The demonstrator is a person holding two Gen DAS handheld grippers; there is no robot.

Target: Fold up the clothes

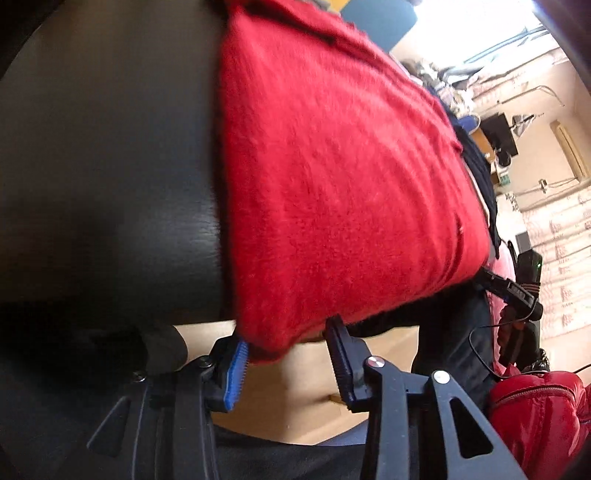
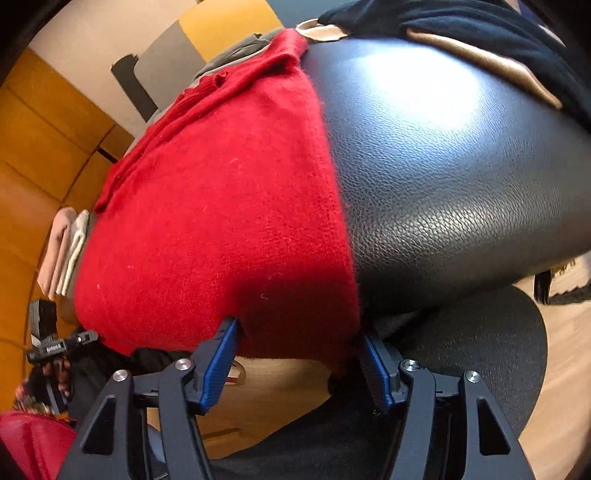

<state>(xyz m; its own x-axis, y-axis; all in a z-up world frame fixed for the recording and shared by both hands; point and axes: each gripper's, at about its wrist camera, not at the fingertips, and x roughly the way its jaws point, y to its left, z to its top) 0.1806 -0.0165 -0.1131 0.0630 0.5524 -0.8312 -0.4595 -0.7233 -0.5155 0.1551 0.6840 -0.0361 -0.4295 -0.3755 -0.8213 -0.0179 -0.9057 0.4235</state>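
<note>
**Red knit hanging over the near edge, both tongs parted around the hem**

So the red sweater (image 1: 332, 177) is spread flat on a black leathery tabletop (image 2: 461, 166), and its hem droops a little past the near edge. From the left wrist view, the left tongs (image 1: 291, 363) sit right at that edge with the jaws apart. The sweater's lower corner dips into the gap and brushes against the blue pad (image 1: 236, 373) on one side, while the other finger stands just off the cloth. Doesn't look like a pinch to me, the pads aren't pressing.

Right wrist view is the same story. The right tongs (image 2: 301, 363) are spread fairly wide, with the hem's other corner hanging between the two blue-padded fingers (image 2: 218, 362). The cloth touches or nearly touches both tips, but nothing is clamped.

Off to the far edge there's some dark clothing (image 2: 480, 33) piled up, and a folded pale cloth (image 2: 64, 251) sits beyond the sweater's side. A shiny red jacket (image 1: 543, 413) shows low in the corner.
</note>
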